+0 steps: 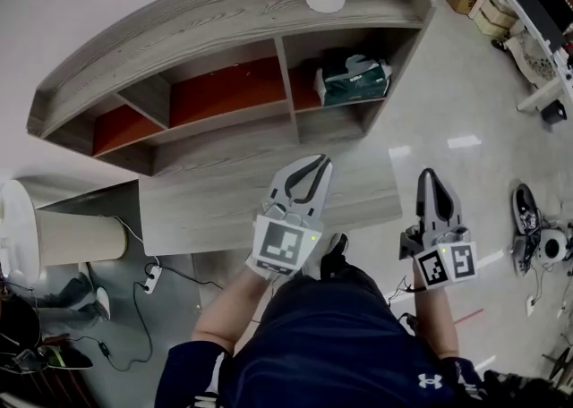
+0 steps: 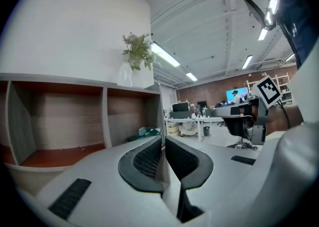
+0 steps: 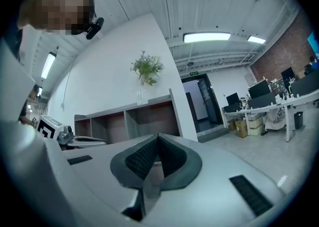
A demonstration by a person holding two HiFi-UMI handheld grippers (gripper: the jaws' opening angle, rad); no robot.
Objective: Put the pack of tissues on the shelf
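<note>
The shelf (image 1: 224, 17) spans the upper left and centre of the head view. Below it, at centre, the left gripper (image 1: 313, 169) has its fingers clenched on nothing. The pack of tissues (image 1: 354, 80) lies in the shelf's rightmost upper compartment. At lower right, the right gripper (image 1: 431, 175) is also clenched and empty.

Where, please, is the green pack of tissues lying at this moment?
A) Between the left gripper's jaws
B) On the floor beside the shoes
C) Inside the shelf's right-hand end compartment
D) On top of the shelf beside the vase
C: the head view shows the pack of tissues resting inside the right-hand end compartment of the shelf, and the left gripper and right gripper both have their jaws together with nothing between them.
</note>
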